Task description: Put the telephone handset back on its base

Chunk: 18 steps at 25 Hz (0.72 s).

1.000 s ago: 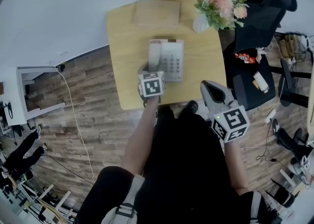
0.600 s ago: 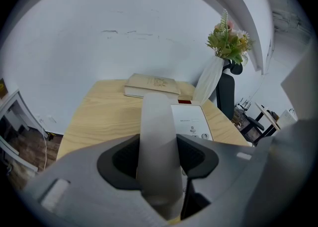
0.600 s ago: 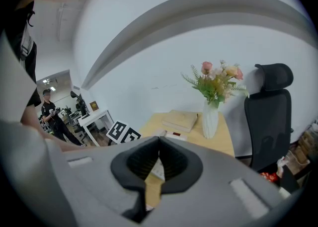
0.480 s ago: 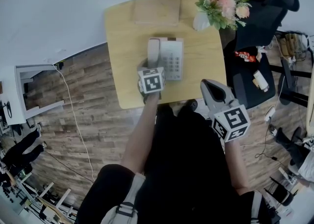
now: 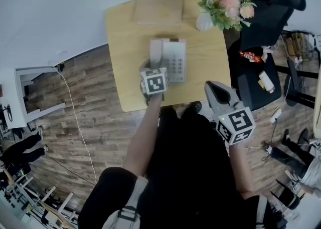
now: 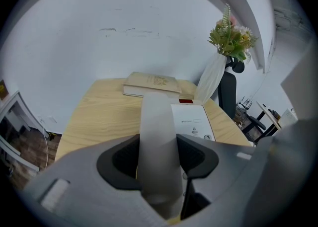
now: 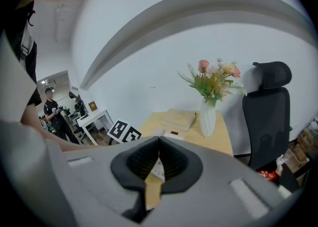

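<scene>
A wooden table [image 5: 120, 47] stands against a white wall [image 5: 60, 7]. A tan book [image 5: 158, 11] lies flat at the table's far edge. A white vase [image 5: 204, 21] of pink flowers [image 5: 225, 3] stands on the table's far right corner. A black office chair [image 5: 271, 12] sits just right of the table. A white cable [image 5: 75, 118] runs over the wooden floor [image 5: 95, 138] left of the table.

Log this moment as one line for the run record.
left gripper: shut on handset, over left side of base | right gripper: shut, empty, away from base | seated: cannot tell
</scene>
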Each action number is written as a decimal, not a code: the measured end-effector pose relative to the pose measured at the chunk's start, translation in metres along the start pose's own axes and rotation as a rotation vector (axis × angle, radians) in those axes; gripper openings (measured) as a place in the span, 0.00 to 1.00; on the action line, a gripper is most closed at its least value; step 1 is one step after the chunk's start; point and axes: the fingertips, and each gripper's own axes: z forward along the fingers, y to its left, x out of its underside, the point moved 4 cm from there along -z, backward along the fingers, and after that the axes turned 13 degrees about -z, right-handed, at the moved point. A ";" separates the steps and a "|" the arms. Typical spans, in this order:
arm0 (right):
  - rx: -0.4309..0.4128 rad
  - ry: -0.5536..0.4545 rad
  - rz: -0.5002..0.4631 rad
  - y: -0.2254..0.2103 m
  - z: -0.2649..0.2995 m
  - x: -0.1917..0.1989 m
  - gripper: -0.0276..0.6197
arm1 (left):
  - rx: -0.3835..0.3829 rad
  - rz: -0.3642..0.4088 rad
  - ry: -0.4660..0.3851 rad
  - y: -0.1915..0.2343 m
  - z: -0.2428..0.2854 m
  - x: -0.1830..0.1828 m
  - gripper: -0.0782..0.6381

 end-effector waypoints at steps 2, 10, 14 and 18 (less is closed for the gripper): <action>0.001 0.004 0.000 0.000 0.000 0.001 0.05 | -0.001 -0.001 0.004 0.000 0.001 0.001 0.41; 0.008 0.006 0.004 -0.001 -0.002 0.002 0.05 | -0.018 0.015 0.019 0.002 0.007 0.006 0.41; 0.014 0.002 0.007 0.000 -0.004 0.001 0.05 | -0.026 0.027 0.015 0.001 0.005 0.003 0.42; 0.017 0.002 0.012 0.000 -0.004 0.003 0.05 | -0.024 0.025 0.011 0.000 0.005 0.001 0.42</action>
